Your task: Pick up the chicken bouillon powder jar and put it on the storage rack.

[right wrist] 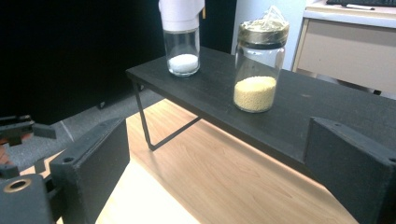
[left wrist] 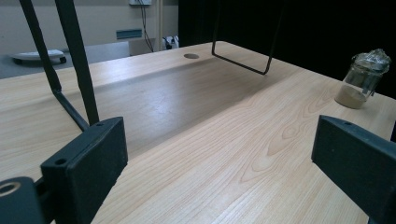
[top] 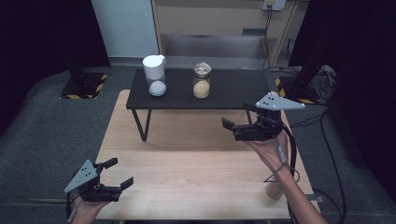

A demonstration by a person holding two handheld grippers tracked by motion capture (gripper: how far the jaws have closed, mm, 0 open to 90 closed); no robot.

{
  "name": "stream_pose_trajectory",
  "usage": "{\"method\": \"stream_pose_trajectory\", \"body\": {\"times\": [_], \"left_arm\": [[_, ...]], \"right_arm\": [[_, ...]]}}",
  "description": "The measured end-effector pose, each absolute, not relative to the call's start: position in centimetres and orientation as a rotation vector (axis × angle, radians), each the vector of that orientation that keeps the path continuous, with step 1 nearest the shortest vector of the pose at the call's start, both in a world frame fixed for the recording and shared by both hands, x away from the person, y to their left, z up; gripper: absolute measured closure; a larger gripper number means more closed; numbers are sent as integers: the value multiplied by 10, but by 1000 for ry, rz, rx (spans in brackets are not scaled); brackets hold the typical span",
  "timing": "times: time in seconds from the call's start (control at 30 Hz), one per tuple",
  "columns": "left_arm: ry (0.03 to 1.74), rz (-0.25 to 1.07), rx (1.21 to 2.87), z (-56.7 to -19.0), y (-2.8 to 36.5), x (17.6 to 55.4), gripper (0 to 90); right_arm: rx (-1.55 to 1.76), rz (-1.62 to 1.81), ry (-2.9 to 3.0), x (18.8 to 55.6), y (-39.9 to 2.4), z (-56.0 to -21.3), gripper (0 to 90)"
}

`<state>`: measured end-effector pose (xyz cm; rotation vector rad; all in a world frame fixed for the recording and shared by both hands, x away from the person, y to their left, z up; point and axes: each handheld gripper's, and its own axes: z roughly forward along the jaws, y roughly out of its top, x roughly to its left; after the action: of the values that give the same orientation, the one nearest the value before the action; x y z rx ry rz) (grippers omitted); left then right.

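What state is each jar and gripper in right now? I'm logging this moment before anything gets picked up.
Jar of yellow grains: upright on the black shelf, covered, partly filled.
Jar of white powder: upright on the shelf, white cap on, a low layer inside.
Small jar: upright on the wooden table, covered with wrap.
Left gripper: open, empty.
Right gripper: open, empty.

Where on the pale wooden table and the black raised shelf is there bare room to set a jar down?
Free: the pale wooden table between the left gripper and right gripper; the black raised shelf right of the yellow-grain glass jar. Crowded: around that and the white-capped glass jar.
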<state>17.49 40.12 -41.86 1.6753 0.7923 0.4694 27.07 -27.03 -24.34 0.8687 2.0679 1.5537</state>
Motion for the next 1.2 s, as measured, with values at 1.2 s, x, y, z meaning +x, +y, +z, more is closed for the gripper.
{"method": "stream_pose_trajectory", "body": {"times": [1.2], "left_arm": [[788,471,1681,-418,401,175,26]], "right_arm": [[869,1519,2070,195,-305,-305,84]]}}
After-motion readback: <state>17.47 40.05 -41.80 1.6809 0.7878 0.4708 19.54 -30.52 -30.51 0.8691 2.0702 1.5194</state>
